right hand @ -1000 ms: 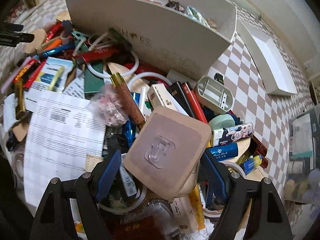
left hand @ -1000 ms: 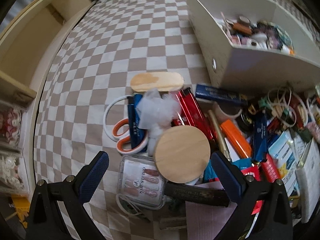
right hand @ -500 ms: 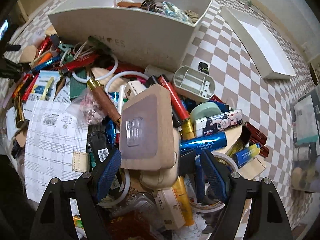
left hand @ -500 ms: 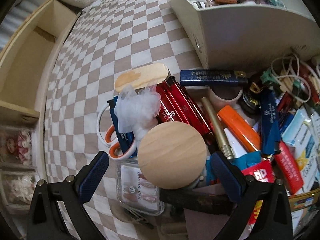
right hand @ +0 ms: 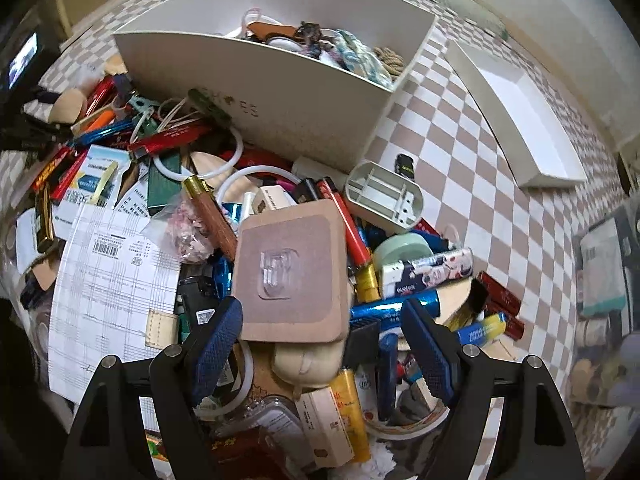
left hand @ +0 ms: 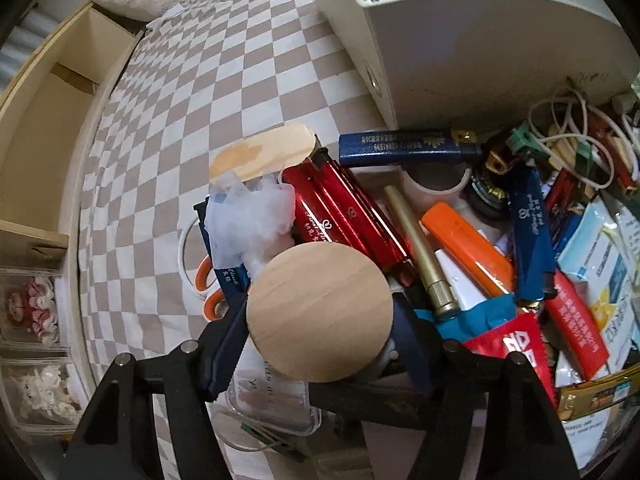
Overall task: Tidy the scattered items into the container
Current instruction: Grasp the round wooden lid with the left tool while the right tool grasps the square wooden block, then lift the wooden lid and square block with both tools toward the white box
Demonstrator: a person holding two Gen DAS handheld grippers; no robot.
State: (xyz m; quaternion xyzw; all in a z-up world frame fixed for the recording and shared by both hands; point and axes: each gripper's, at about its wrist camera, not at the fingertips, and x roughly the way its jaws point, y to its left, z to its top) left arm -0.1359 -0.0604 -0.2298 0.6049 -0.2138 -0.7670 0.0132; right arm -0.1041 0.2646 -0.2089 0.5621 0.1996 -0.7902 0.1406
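Left wrist view: left hand-held gripper [left hand: 320,322] closing around round pale wooden disc [left hand: 319,312], jaws at nine and three o'clock of its rim, contact uncertain; cream rectangular container [left hand: 472,52] at one o'clock.

Right wrist view: right hand-held gripper [right hand: 322,346] open, square tan adhesive hook pad [right hand: 290,272] just beyond, toward twelve, untouched.

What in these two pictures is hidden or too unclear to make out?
- Left wrist view: whatever is under the round wooden disc, which covers it; the left gripper is closing its fingers around the disc, and whether they touch it yet is unclear.
- Left wrist view: the clear case, half hidden by disc and fingers, label unreadable.
- Right wrist view: the bottom of the white container, blocked by its front wall.
- Right wrist view: the printed sheet, print too small.
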